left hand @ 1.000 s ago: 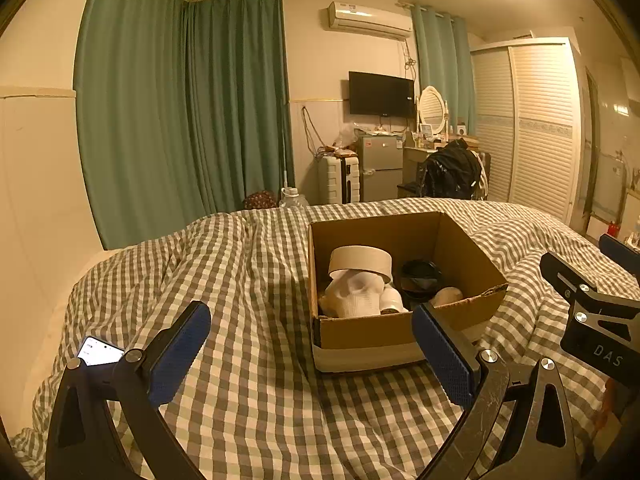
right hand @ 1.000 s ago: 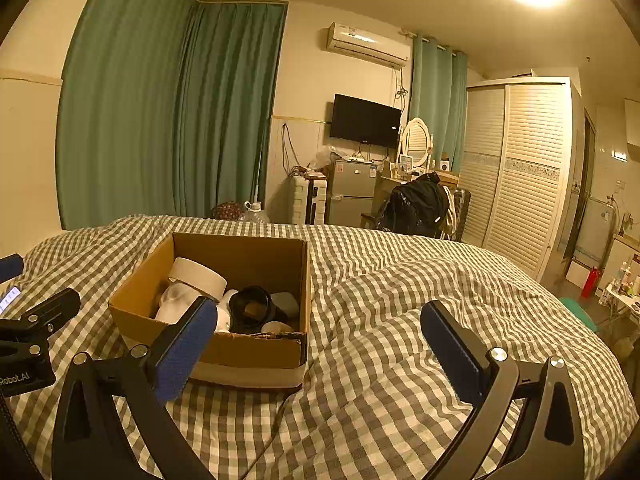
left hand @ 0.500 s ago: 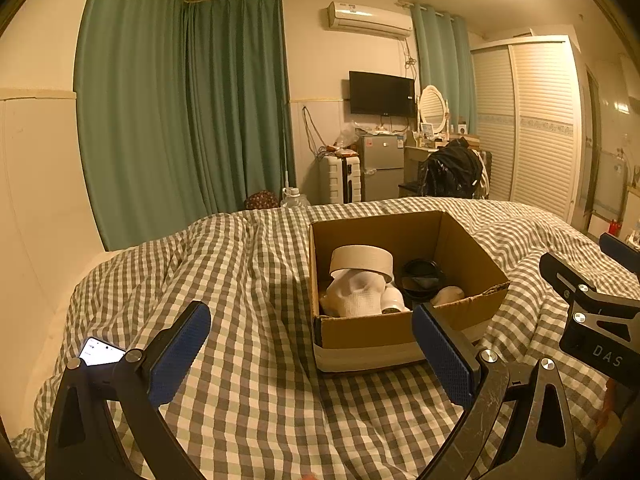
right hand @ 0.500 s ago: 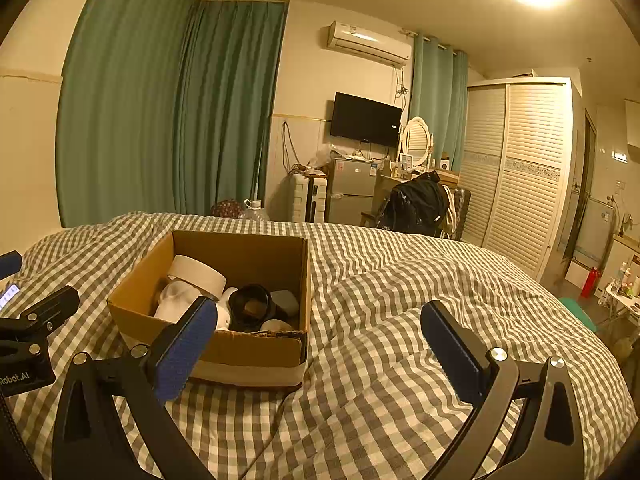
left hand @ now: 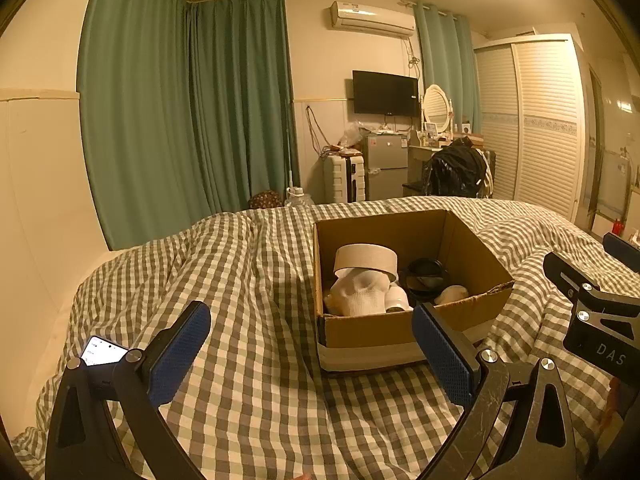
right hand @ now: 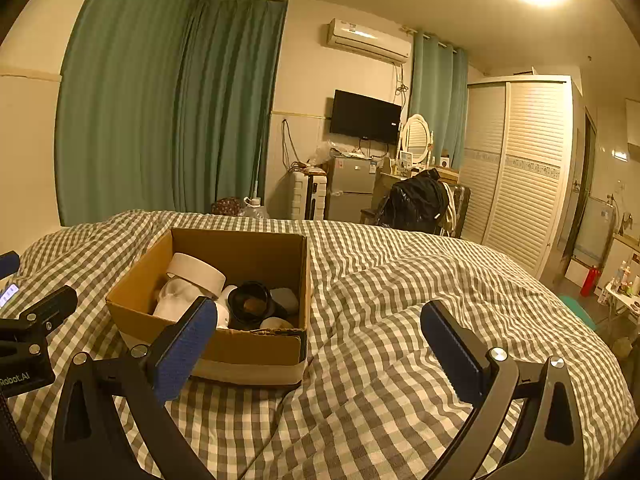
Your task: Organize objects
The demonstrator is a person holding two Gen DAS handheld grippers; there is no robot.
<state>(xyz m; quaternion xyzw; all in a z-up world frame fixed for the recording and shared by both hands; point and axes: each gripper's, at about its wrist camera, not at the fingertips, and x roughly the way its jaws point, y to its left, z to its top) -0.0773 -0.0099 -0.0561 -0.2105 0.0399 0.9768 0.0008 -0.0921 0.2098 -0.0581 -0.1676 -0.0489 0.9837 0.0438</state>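
Observation:
An open cardboard box (left hand: 376, 332) (right hand: 256, 350) sits on the checked bed. In it lie a tan tape roll (left hand: 366, 258) (right hand: 197, 272), a white sock bundle (left hand: 362, 294) (right hand: 173, 298), a black round dish (left hand: 424, 274) (right hand: 250, 300) and small pale items. My left gripper (left hand: 312, 350) is open and empty, held above the duvet in front of the box's left side. My right gripper (right hand: 316, 340) is open and empty, to the right of the box. Each gripper's body shows at the edge of the other's view.
The checked duvet (right hand: 400, 300) covers the whole bed. A lit phone (left hand: 102, 350) lies at the bed's left edge. Green curtains (left hand: 180, 112), a suitcase, a small fridge (left hand: 386, 166), a chair with a black bag (right hand: 418, 200) and a louvred wardrobe (right hand: 520, 168) stand beyond the bed.

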